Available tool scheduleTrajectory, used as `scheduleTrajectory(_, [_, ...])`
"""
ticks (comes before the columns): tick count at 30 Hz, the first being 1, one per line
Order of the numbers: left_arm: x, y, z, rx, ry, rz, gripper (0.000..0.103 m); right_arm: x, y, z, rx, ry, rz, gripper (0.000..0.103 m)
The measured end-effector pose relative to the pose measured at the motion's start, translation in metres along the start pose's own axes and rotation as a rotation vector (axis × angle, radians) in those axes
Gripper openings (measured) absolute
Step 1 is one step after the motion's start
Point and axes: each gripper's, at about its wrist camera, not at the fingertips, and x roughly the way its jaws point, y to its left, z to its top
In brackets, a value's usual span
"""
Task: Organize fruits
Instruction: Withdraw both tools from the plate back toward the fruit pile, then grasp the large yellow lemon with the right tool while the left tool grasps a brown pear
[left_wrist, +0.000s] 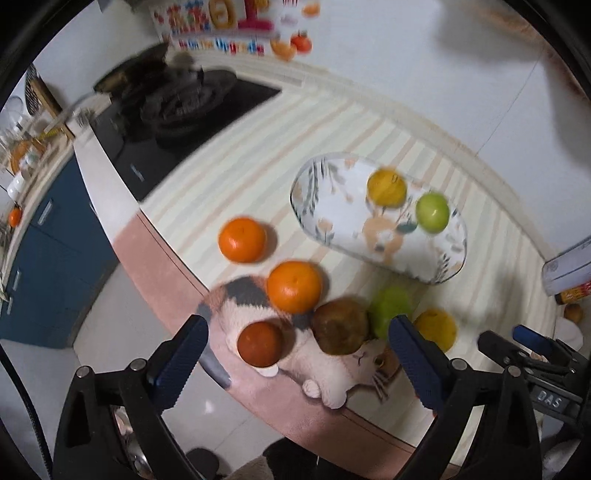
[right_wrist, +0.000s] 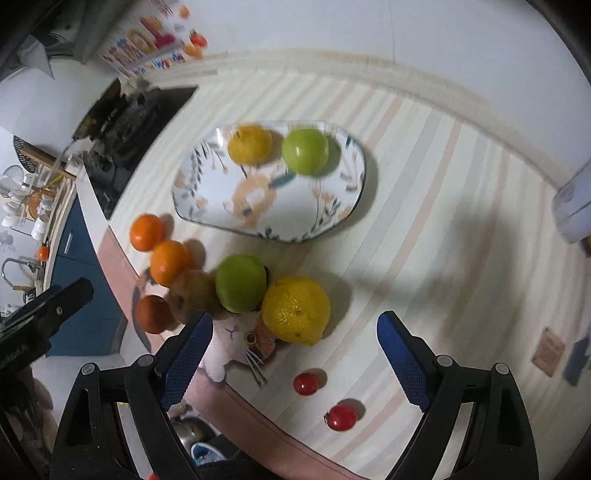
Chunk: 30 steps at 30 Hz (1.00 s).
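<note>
A yellow citrus (right_wrist: 250, 144) and green apple (right_wrist: 305, 151) sit at the plate's (right_wrist: 266, 218) 12 o'clock rim. The other fruit (right_wrist: 240, 283) cluster loose at its 7 o'clock. I hold my right tongs (right_wrist: 293, 360) and left tongs (left_wrist: 299, 356) above them, both tilted down, spread wide, empty.

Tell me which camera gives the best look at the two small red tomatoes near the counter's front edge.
The right wrist view. Both small red tomatoes lie in plain sight on the striped mat between the open right gripper fingers. The left wrist view shows neither of them; its frame covers the fruit pile and plate instead.
</note>
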Motion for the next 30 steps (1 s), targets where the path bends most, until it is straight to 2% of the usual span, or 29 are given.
scheduleTrajectory(3, [0.025,-0.004,-0.003,0.011,0.066,0.001,0.1,0.031,-0.004,0.003,0.021,0.051,0.011,0.092])
scheduleTrajectory(9, [0.061,-0.018,-0.005,0.044,0.14,-0.008,0.1,0.071,-0.004,0.007,0.015,0.117,0.011,0.089])
scheduleTrajectory(14, [0.091,-0.021,-0.003,0.027,0.222,-0.061,0.099,0.09,0.003,0.008,-0.022,0.15,-0.008,0.082])
scheduleTrajectory(16, [0.098,-0.024,-0.003,0.028,0.239,-0.064,0.099,0.096,0.005,0.008,-0.032,0.159,-0.012,0.07])
scheduleTrajectory(20, [0.109,-0.027,-0.003,0.028,0.265,-0.085,0.098,0.1,0.009,0.006,-0.056,0.162,-0.023,0.067])
scheduleTrajectory(25, [0.12,-0.033,-0.002,0.049,0.286,-0.094,0.083,0.096,0.001,-0.002,-0.063,0.183,-0.047,0.067])
scheduleTrajectory(26, [0.121,-0.034,-0.002,0.054,0.289,-0.097,0.075,0.095,-0.002,-0.005,-0.06,0.188,-0.049,0.067])
scheduleTrajectory(27, [0.123,-0.035,-0.003,0.057,0.294,-0.102,0.073,0.093,-0.004,-0.007,-0.058,0.191,-0.053,0.067])
scheduleTrajectory(28, [0.122,-0.035,-0.003,0.055,0.285,-0.101,0.072,0.092,-0.007,-0.009,-0.055,0.191,-0.054,0.067])
scheduleTrajectory(30, [0.121,-0.035,-0.002,0.063,0.27,-0.105,0.064,0.09,-0.011,-0.012,-0.046,0.191,-0.05,0.067])
